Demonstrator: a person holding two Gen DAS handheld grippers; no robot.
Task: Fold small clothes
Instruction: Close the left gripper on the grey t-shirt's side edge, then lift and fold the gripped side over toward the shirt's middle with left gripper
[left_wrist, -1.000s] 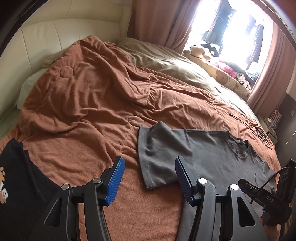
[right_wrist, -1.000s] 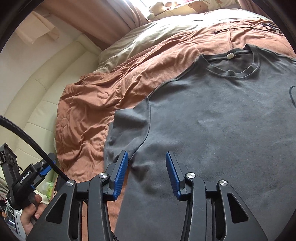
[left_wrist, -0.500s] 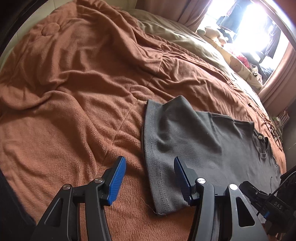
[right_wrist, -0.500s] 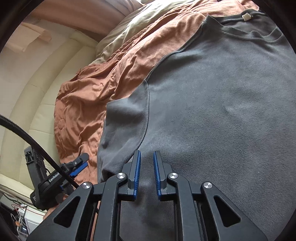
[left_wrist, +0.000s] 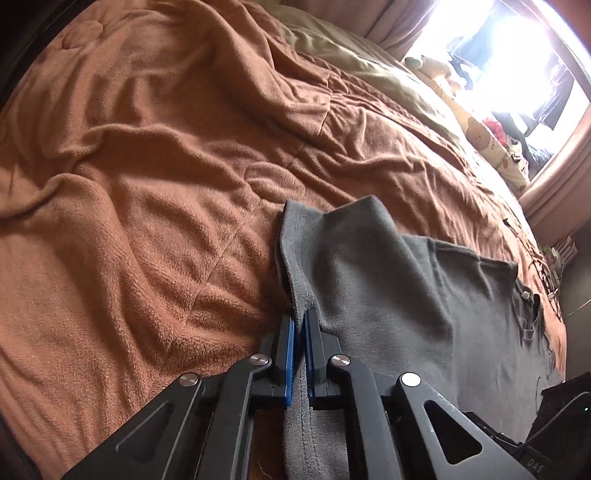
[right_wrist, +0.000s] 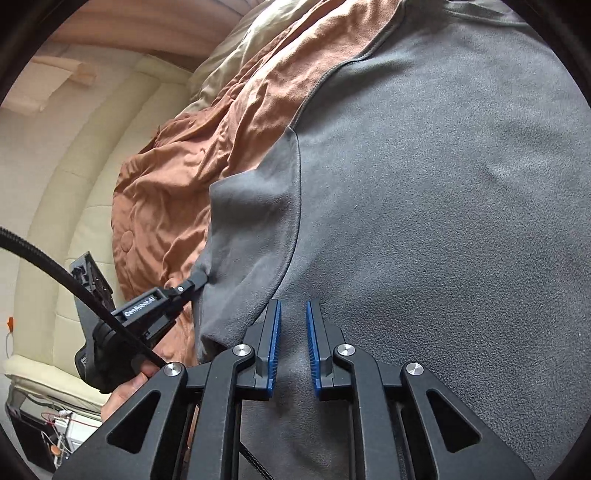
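Observation:
A grey T-shirt (left_wrist: 424, 295) lies spread on a brown blanket (left_wrist: 155, 184). My left gripper (left_wrist: 299, 321) is shut on the hem edge of its sleeve, and the sleeve bunches up just ahead of the pads. In the right wrist view the same shirt (right_wrist: 443, 184) fills the frame. My right gripper (right_wrist: 293, 306) sits low on the shirt near the armpit seam, jaws nearly closed with a fold of grey cloth between the blue pads. The left gripper (right_wrist: 197, 278) also shows there, pinching the sleeve.
A cream padded headboard (right_wrist: 74, 206) stands beyond the blanket. An olive sheet (left_wrist: 369, 74) and a printed bolster pillow (left_wrist: 491, 144) lie at the far side by the bright window. Black cables (left_wrist: 546, 269) lie on the blanket near the shirt collar.
My left gripper moved forward onto the sleeve hem and closed on it. My right gripper came down onto the shirt and closed from wide open to a narrow gap.

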